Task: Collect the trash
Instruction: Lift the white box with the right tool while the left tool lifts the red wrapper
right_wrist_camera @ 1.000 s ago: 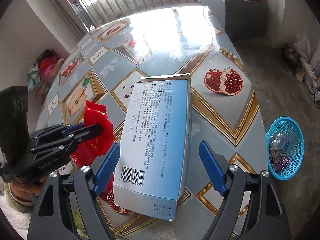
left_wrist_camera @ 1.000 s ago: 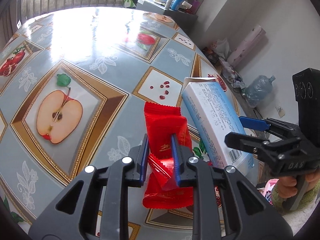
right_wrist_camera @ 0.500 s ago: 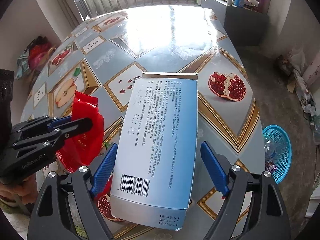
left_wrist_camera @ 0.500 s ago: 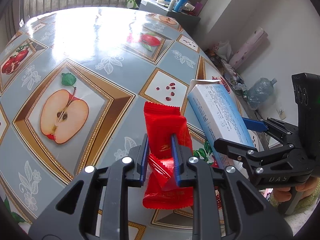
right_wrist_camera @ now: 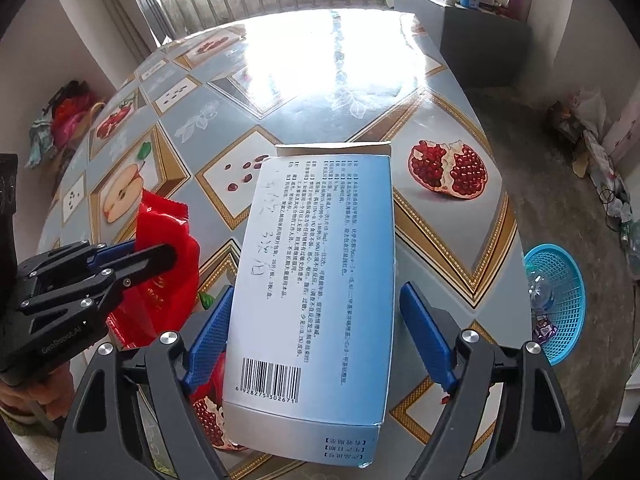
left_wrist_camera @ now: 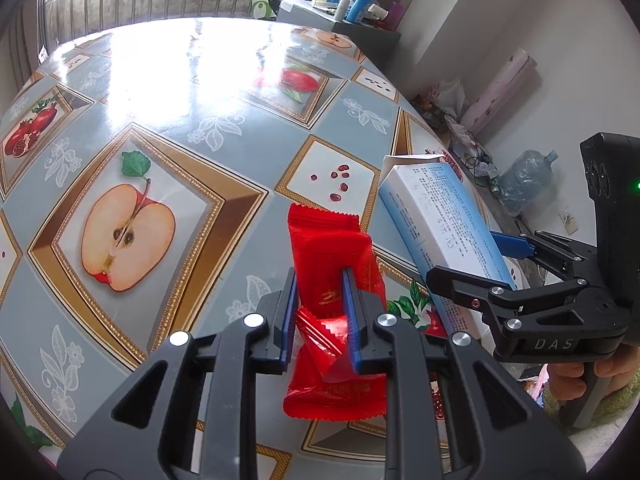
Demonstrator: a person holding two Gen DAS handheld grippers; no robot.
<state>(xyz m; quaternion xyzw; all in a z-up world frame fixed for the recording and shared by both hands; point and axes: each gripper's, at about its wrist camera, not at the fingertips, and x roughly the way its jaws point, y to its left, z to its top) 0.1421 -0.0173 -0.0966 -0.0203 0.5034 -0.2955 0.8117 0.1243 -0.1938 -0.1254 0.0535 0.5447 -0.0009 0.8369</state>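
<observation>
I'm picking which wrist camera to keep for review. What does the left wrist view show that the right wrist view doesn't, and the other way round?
Only the left wrist view: the left gripper from behind, its jaws pinching the red wrapper, and a large water bottle on the floor.
Only the right wrist view: the blue basket on the floor beside the table, and the box's barcode.
Both: the white-and-blue box, the wrapper, the fruit-print tablecloth, and the right gripper open around the box.

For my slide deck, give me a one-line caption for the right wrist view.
Right gripper open astride a blue-and-white box on the fruit-print table; left gripper pinches a red wrapper.
</observation>
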